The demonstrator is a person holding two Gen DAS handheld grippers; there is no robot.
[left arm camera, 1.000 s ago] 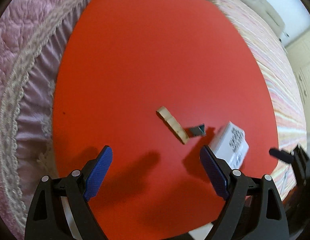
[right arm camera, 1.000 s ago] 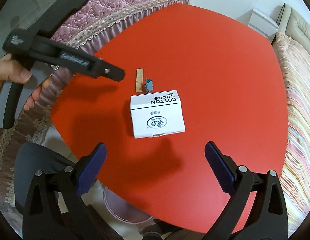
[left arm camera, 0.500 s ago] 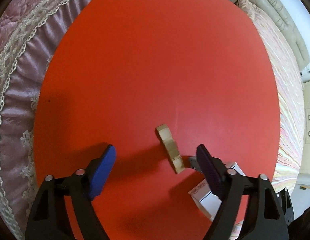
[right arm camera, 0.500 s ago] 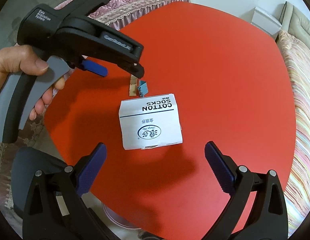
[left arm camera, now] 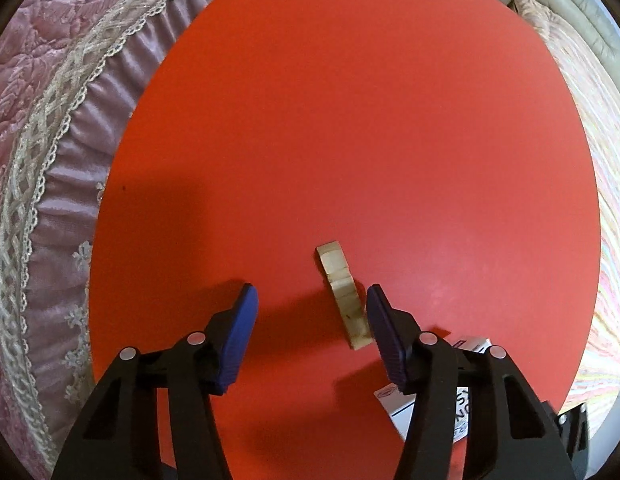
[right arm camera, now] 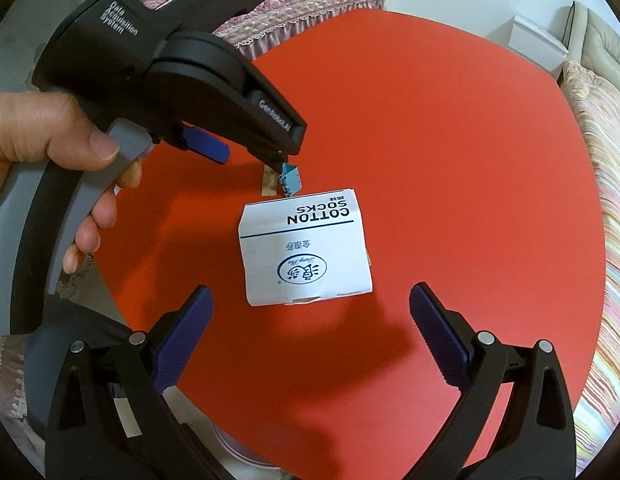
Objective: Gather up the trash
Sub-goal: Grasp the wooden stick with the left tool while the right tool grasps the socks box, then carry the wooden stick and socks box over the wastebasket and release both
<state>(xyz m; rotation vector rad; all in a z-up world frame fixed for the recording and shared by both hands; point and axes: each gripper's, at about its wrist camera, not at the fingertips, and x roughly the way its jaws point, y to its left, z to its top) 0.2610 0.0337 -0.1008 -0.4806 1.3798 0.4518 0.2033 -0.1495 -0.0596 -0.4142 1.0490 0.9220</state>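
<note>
A tan cardboard strip lies on the red round table. My left gripper is open low over the table, with the strip just inside its right fingertip. In the right wrist view the left gripper hangs over the strip, next to a small blue scrap. A white "COTTON SOCKS" box lies near these; a corner of it shows in the left wrist view. My right gripper is open and empty, above the table in front of the box.
A pink quilted bed with lace trim borders the table's left side. A striped bedspread lies on the right. A pale round bin rim shows below the table's near edge. A white cabinet stands beyond the table.
My left gripper has moved forward and down over the cardboard strip, and its jaws have narrowed. The blue scrap is now hidden behind its right finger. My right gripper has moved closer to the box.
</note>
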